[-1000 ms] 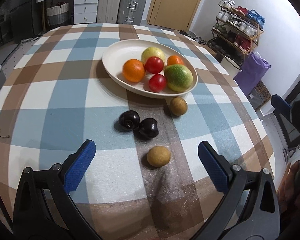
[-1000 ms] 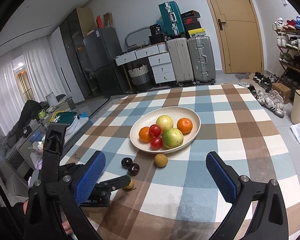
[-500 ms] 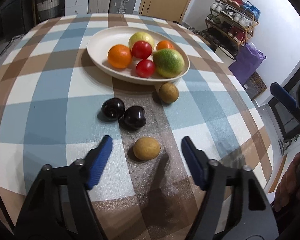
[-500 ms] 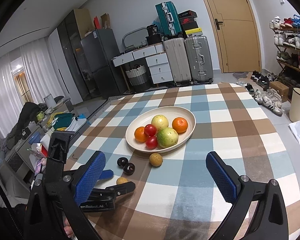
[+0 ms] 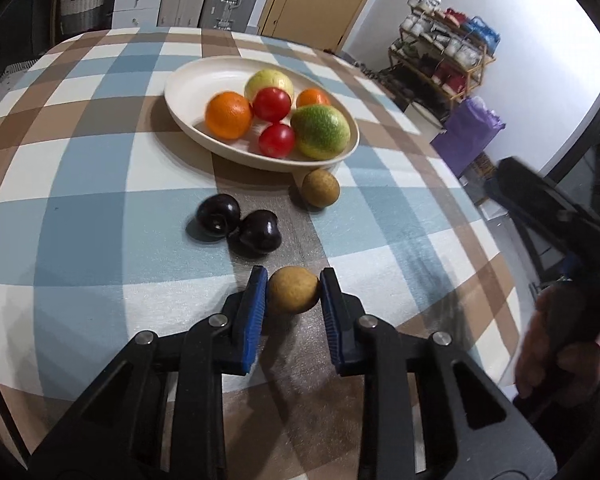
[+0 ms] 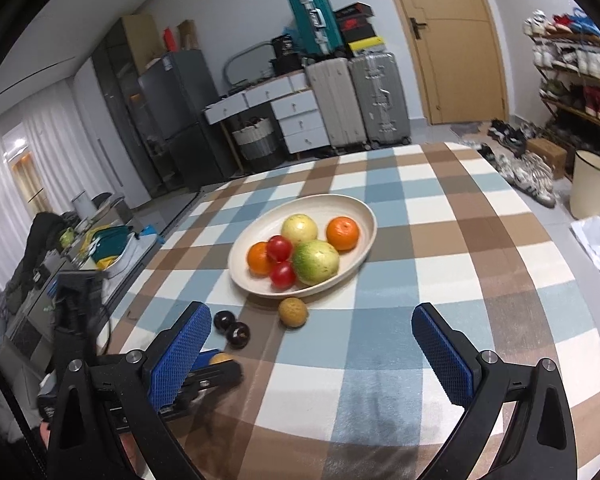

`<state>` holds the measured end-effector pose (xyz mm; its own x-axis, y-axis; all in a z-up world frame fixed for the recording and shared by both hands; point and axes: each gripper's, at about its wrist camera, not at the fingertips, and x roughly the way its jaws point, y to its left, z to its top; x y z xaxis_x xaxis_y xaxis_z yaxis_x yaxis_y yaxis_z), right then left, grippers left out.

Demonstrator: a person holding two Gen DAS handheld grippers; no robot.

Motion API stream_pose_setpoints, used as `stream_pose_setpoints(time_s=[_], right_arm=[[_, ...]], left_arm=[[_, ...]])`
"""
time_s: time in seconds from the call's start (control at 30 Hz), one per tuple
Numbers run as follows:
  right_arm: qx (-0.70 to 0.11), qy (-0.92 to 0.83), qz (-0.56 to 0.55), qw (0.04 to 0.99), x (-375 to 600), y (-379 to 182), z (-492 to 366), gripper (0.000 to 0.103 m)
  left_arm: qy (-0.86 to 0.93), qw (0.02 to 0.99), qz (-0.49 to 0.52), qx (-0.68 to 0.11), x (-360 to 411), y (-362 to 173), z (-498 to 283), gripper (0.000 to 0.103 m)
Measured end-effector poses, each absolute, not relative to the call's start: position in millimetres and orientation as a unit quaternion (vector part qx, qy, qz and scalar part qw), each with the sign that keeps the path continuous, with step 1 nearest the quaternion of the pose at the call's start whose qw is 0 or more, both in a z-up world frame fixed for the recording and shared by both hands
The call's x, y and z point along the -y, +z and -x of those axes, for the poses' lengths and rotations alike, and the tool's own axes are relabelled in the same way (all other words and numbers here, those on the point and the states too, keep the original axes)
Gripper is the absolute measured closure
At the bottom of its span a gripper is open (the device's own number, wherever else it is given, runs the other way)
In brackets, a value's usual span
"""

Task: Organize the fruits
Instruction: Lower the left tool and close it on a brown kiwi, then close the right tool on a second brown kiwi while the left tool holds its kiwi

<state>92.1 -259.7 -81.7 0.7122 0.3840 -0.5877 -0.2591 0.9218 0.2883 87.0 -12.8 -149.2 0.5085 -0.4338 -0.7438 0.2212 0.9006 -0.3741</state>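
Observation:
My left gripper [image 5: 293,290] is shut on a small tan round fruit [image 5: 293,289] that rests on the checked tablecloth; both blue pads press its sides. In the right wrist view that fruit [image 6: 221,358] peeks out from behind my right gripper's left finger. Just beyond it lie two dark plums [image 5: 238,224] and a second tan fruit [image 5: 321,187], which sits by the rim of the cream oval bowl [image 5: 188,80]. The bowl holds two oranges, two red tomatoes, a yellow fruit and a green mango. My right gripper [image 6: 312,352] hovers open over the near table, holding nothing.
The round table [image 6: 480,264] drops off close behind both grippers. A hand [image 5: 556,344] holding the right gripper shows at the right edge of the left wrist view. Suitcases [image 6: 364,100], drawers and a shoe rack [image 6: 572,68] stand beyond the table.
My left gripper moved forward and down onto the near tan fruit and its jaws went from wide open to shut on it. The right gripper stayed open, with its view tilting slightly.

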Motion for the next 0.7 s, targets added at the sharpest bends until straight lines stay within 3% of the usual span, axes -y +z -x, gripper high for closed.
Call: stream_pose_setpoints(time_s=[0.7], right_arm=[[-0.399, 0.156, -0.093, 0.899, 236, -127, -128, 0.001]], left_arm=[[-0.211, 0.882, 0.138, -0.398, -59, -96, -88, 0.079]])
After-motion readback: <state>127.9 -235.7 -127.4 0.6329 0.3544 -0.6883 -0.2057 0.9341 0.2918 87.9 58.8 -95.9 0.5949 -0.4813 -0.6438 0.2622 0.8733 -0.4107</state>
